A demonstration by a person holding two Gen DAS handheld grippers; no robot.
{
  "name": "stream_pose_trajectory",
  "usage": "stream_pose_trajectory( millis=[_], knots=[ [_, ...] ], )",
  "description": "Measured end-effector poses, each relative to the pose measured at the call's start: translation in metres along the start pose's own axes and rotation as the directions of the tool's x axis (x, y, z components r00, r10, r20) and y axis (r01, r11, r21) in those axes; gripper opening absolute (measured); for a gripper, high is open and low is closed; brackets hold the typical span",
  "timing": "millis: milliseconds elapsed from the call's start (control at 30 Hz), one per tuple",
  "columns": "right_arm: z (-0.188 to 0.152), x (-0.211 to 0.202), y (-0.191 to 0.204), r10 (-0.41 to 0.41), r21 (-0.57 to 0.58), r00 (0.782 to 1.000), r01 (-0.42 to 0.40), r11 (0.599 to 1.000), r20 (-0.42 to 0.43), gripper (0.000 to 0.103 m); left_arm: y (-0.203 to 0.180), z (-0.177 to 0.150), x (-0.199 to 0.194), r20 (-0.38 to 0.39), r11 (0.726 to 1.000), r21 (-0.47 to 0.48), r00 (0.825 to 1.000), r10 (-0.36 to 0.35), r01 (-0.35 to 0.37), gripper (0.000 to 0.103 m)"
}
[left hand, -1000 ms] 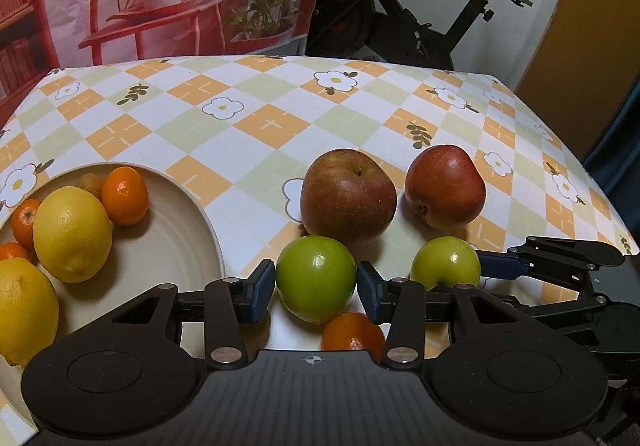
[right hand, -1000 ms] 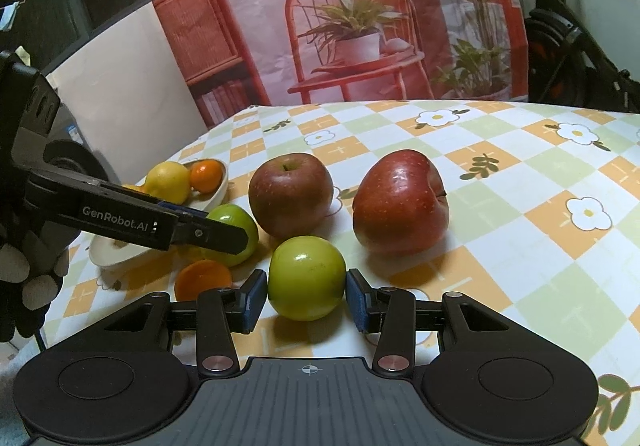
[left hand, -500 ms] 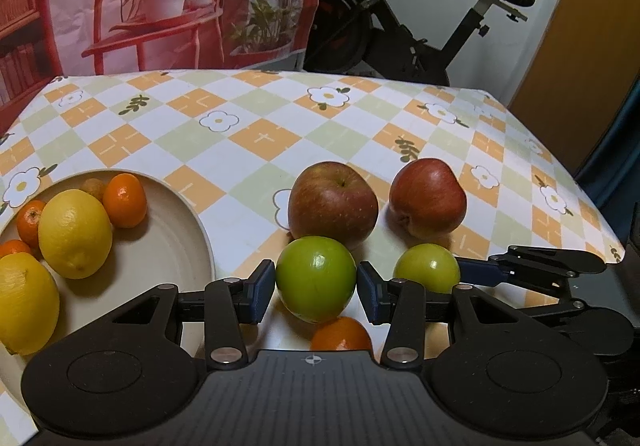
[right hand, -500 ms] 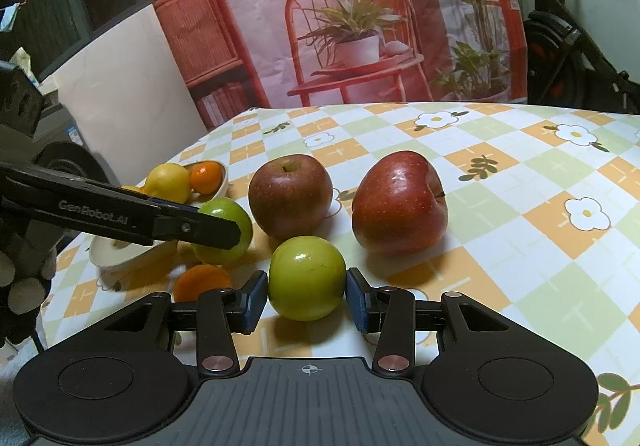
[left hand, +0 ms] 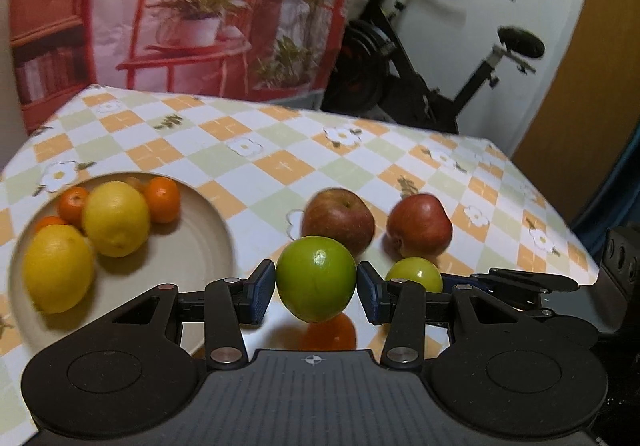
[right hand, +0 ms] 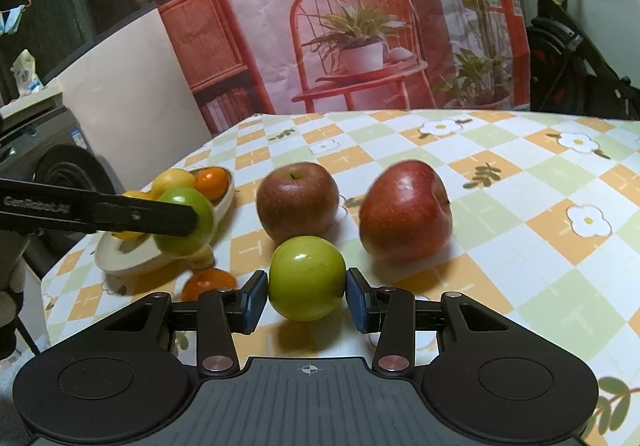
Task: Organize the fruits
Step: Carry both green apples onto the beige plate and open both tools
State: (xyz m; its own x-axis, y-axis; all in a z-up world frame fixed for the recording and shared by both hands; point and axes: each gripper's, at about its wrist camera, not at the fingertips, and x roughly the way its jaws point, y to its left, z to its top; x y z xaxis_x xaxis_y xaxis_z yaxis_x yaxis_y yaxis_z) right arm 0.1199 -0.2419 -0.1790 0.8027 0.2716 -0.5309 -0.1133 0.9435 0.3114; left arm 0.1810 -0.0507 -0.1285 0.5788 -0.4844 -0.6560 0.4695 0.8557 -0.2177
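Note:
My left gripper is shut on a large green apple, held clear of the tablecloth. In the right wrist view that green apple hangs just in front of the plate. My right gripper is shut on a smaller green apple that rests on the cloth, pads touching both sides. Two red apples stand just beyond it. A loose mandarin lies on the cloth under the lifted apple.
The beige plate at the left holds two lemons and several mandarins. The checked tablecloth runs to the far edge. An exercise bike stands behind the table.
My left gripper has risen with the large green apple, lifting it off the cloth and toward the plate. The right gripper and its apple have stayed put.

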Motion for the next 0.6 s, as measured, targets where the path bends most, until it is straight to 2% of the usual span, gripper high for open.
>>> stream_pose_trajectory(
  millis=[200,333,467,600],
  knots=[
    [0.017,-0.001,0.02,0.029,-0.063,1.0,-0.029,0.998,0.011,0.039,0.033,-0.01,-0.038,0.056,0.994,-0.053,0.994,0.098,-0.095,0.047],
    [0.035,0.006,0.035,0.063,-0.086,0.998,-0.062,0.994,0.007,0.039,0.066,-0.019,-0.054,0.045,0.981,-0.136,0.988,0.146,-0.139,0.047],
    [0.053,0.02,0.059,0.087,-0.146,0.996,-0.089,0.985,-0.021,0.039,0.091,-0.023,-0.059,0.036,0.965,-0.214,0.986,0.165,-0.154,0.047],
    [0.068,0.043,0.083,0.086,-0.216,0.994,-0.1,0.971,-0.073,0.039,0.099,-0.023,-0.052,0.02,0.964,-0.216,0.986,0.163,-0.155,0.047]
  ],
)
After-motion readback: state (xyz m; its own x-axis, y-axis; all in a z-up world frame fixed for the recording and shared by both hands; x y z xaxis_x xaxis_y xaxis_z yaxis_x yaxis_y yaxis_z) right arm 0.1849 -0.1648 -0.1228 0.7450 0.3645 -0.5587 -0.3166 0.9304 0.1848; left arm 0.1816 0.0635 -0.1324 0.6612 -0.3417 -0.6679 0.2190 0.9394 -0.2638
